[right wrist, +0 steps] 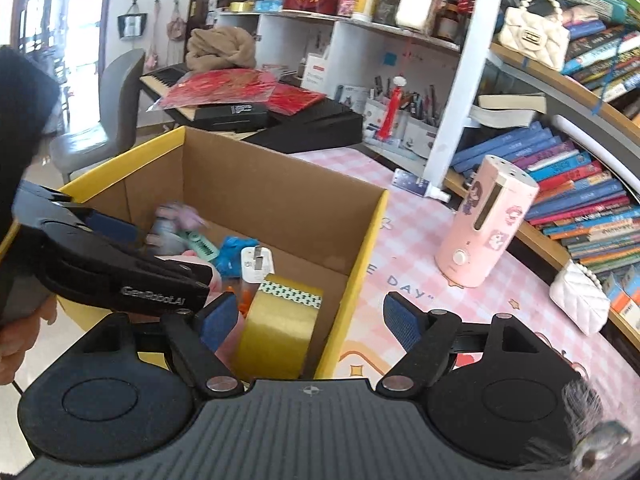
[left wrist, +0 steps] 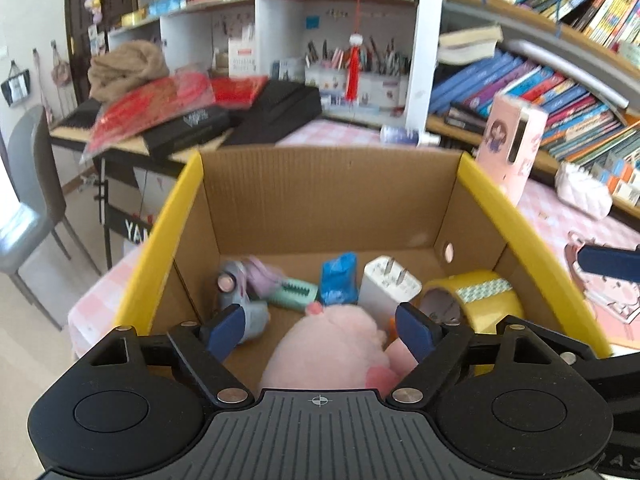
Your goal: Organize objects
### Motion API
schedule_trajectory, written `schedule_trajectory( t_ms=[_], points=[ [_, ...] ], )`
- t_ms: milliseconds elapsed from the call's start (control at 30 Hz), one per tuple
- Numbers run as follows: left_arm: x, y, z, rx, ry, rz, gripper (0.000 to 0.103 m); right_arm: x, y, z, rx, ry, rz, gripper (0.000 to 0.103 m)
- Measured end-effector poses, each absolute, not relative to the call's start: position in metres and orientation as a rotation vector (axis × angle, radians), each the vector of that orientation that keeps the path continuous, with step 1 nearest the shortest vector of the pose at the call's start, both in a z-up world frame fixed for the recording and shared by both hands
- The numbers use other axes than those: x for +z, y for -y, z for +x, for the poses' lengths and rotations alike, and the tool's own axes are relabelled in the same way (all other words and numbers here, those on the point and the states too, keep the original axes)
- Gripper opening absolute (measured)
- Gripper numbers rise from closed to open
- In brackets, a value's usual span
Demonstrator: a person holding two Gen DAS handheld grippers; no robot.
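Box: the cardboard box (left wrist: 328,200) sits on the pink checked surface (right wrist: 400,216), already holding a pink plush toy (left wrist: 332,344), a white charger (left wrist: 390,284) and a yellow tape roll (left wrist: 476,300).
Left hand-held gripper (left wrist: 320,330): spread above the plush, gripping nothing.
Right hand-held gripper (right wrist: 308,320): spread over the box's right wall, empty.
Still out: the pink humidifier (right wrist: 486,220), upright to the right.
Risk: a careless reach could tip the humidifier.

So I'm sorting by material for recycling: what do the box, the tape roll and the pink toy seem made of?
Box: corrugated cardboard, matte brown, fluted ribs showing; yellow outside.
Tape roll: glossy yellowish plastic film, probably on a card core.
Pink toy: soft plush fabric, fuzzy surface.
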State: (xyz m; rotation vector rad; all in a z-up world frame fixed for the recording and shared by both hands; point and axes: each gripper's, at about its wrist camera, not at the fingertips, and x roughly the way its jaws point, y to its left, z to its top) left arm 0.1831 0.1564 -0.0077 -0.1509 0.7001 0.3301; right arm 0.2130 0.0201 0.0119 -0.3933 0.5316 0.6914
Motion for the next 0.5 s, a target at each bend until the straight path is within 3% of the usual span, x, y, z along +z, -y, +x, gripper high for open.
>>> schedule_trajectory(
  t_ms=[500],
  points=[
    [0.039, -0.135, 0.107, 0.268, -0.482, -0.083, 0.096, 0.029, 0.014, 0.166, 0.485, -0.526, -0.210, 0.081]
  ],
)
